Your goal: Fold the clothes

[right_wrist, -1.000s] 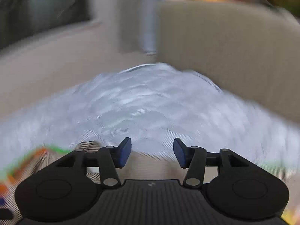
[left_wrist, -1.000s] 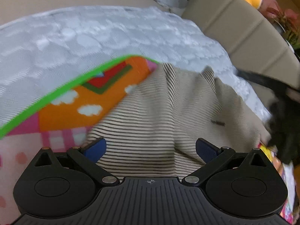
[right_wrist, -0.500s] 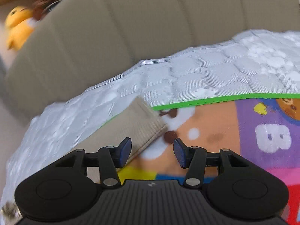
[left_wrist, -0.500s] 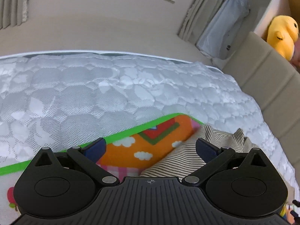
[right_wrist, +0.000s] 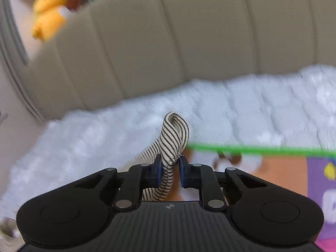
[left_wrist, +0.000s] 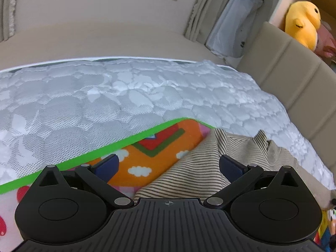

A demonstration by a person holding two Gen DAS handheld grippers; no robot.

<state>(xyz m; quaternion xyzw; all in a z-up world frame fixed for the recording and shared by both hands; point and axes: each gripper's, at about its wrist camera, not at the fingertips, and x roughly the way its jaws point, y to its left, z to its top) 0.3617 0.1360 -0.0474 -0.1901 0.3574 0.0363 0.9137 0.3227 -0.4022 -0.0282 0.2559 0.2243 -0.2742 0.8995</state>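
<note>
Folding has barely begun: right tool (right_wrist: 170, 166), jaws just closing, pinches the beige black-striped knit garment (left_wrist: 193, 168), crumpled at three o'clock on the mat; left tool (left_wrist: 168, 166) gapes wide, empty.

Right gripper (right_wrist: 170, 168) newly around striped garment (right_wrist: 173, 136)

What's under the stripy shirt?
The stripy shirt lies on a colourful play mat with a green edge, spread over a white quilted mattress. The mat's pictures under the shirt are covered, so they cannot be seen.
</note>
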